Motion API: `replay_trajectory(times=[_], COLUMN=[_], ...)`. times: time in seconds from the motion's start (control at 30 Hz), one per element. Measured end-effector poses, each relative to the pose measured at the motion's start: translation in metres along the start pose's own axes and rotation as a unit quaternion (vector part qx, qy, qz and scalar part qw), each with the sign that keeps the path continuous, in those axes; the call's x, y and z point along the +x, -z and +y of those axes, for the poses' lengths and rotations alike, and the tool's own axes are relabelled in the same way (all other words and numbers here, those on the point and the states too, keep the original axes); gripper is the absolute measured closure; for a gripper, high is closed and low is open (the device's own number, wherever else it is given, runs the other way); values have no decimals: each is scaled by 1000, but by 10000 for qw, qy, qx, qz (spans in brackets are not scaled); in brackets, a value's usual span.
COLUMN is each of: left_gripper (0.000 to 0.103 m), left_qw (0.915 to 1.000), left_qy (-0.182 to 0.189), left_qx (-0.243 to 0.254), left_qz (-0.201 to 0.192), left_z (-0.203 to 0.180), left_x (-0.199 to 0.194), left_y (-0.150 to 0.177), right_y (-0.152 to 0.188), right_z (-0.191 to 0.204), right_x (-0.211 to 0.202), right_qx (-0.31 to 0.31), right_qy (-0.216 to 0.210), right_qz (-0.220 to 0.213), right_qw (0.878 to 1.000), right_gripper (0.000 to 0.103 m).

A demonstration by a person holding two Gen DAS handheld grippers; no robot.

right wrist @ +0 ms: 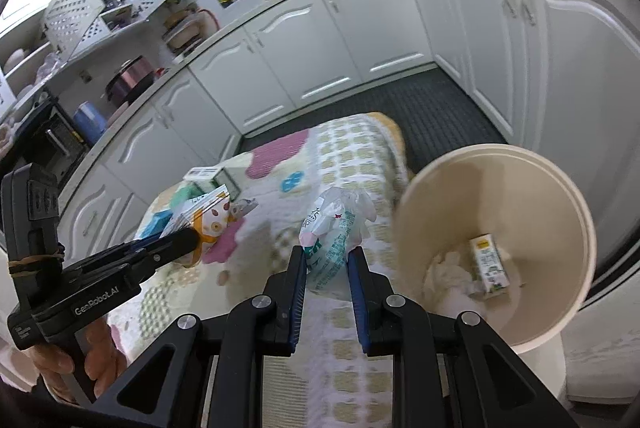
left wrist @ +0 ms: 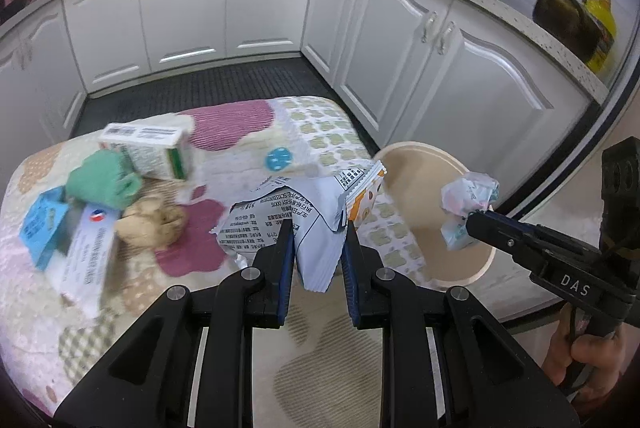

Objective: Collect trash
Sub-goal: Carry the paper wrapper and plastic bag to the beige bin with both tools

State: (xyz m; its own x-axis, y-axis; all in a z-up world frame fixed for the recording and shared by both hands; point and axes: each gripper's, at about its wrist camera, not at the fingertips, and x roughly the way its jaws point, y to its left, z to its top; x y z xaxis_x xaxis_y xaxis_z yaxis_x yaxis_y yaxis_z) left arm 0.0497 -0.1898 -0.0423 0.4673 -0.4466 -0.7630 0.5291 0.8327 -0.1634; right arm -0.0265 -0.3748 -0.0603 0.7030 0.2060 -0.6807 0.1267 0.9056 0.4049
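While both wrappers hang above the table's patterned cloth (left wrist: pixel 248 131), the left hand-held gripper (left wrist: pixel 318 228) is clamped on a torn white-and-orange snack bag (left wrist: pixel 304 216). The right hand-held gripper (right wrist: pixel 328 256) pinches a crumpled plastic wrapper (right wrist: pixel 332 232), held over the near edge of a beige bin (right wrist: pixel 580 228) standing just beside the table. Inside the bin: a small carton (right wrist: pixel 490 264) and white paper scraps. Left on the cloth: white box (left wrist: pixel 148 147), green cloth (left wrist: pixel 104 179), blue packet (left wrist: pixel 42 224), ginger root (left wrist: pixel 154 224).

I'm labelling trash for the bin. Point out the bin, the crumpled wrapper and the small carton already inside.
bin (right wrist: pixel 576 211), right wrist view, rim.
crumpled wrapper (right wrist: pixel 332 240), right wrist view, printed middle.
small carton (right wrist: pixel 489 264), right wrist view, front face.
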Motion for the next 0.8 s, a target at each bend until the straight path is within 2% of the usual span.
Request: replay_trajectory(times=[0.53, 0.8], left_gripper=[84, 84], left_qw=[9969, 9948], left_qy=[481, 421], left_qx=[593, 899], left_qz=[202, 221], left_z=[-85, -119], left_x=[49, 74], left_y=[-24, -31], right_y=[-3, 1], right_z=[-80, -102], right_x=[-29, -32], right_qx=[471, 557], right_qy=[838, 1090], right_qz=[-191, -179], right_qw=[9952, 9923], right_gripper=[83, 83])
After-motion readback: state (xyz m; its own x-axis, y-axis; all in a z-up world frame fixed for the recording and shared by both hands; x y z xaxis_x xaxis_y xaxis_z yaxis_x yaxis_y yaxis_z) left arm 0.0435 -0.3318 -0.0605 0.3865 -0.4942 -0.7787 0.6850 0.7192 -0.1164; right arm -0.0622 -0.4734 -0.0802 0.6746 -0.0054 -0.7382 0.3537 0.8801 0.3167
